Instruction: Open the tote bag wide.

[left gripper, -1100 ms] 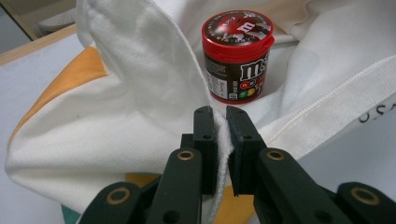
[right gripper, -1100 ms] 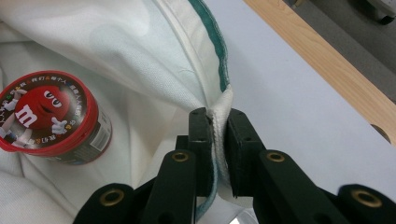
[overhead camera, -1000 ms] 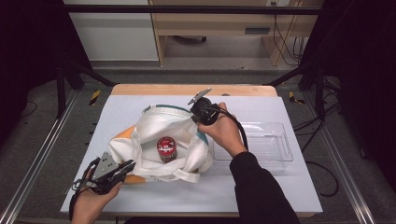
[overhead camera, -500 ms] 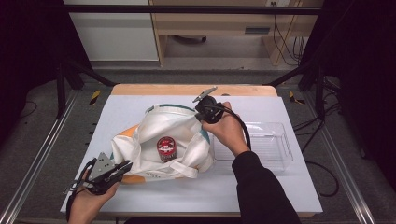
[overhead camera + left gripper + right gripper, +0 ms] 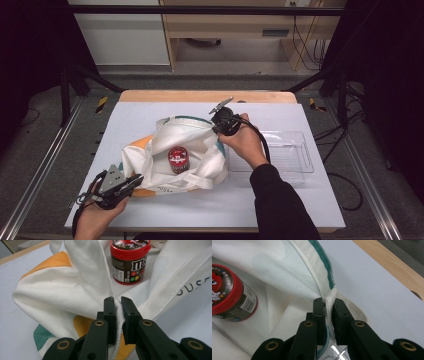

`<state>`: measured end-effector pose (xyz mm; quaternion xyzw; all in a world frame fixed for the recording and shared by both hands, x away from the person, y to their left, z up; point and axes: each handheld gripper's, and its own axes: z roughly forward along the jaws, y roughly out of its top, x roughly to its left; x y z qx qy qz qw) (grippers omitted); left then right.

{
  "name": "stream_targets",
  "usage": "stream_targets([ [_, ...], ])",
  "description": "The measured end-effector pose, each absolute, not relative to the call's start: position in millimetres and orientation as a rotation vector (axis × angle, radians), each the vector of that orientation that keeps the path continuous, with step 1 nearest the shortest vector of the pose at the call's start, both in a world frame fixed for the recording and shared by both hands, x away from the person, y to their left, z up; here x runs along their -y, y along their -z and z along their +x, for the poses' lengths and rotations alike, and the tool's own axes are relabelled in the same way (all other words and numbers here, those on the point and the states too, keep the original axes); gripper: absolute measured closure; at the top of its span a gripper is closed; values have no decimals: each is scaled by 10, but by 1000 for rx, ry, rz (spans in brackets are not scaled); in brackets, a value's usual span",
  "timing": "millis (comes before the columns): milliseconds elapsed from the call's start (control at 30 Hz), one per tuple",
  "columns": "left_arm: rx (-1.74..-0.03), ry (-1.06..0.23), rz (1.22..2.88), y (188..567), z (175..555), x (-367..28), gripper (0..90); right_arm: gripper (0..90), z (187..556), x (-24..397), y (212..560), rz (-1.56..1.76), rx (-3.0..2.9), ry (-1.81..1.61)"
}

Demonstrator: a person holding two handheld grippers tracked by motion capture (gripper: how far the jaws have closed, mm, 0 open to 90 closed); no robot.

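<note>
High view: you hold the white tote bag [image 5: 175, 155] open on the table [image 5: 280, 200], one gripper on each side of its mouth. Your left gripper [image 5: 131, 181] pinches the near-left edge, your right gripper [image 5: 216, 125] the far-right rim, likely pulling apart so the mouth stays wide. The red-lidded candy jar [image 5: 177, 159] stands upright inside the bag, in the middle of the opening. A clear plastic tray [image 5: 295, 160] sits just right of the bag, perhaps where the jar goes or came from.

Left gripper view: jaws pressed on a fold of white fabric, thin gap between them packed with cloth. The jar [image 5: 130, 261] stands beyond the jaws, the bag [image 5: 62, 290] bunched around it.

Right gripper view: jaws clamp the bag's rim by the green trim [image 5: 324, 265], lifting it off the table [image 5: 374, 285]. The jar [image 5: 232, 292] appears tilted at left, probably from the camera's angle.
</note>
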<state>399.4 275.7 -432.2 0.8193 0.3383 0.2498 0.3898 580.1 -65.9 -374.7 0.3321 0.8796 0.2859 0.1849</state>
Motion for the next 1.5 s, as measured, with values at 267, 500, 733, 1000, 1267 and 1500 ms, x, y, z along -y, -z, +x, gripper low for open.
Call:
stream_targets([
  [267, -857, -624, 2098, 4358, 3985, -2768, 828, 817, 5778, 663, 3778, 921, -2489, -788],
  [500, -852, -620, 2104, 4369, 3970, -2777, 828, 817, 5780, 662, 3789, 925, -2490, -781],
  [733, -855, -616, 2106, 4377, 3953, -2800, 830, 818, 5796, 677, 3766, 930, -2464, -781],
  [1000, -854, -619, 2105, 4385, 3950, -2799, 829, 813, 5787, 657, 3810, 920, -2491, -740],
  [1267, -850, -623, 2088, 4390, 3950, -2790, 824, 693, 5730, 713, 3737, 900, -2475, -828],
  [1500, -851, -629, 2081, 4390, 3951, -2790, 819, 536, 5683, 707, 3673, 900, -2456, -880],
])
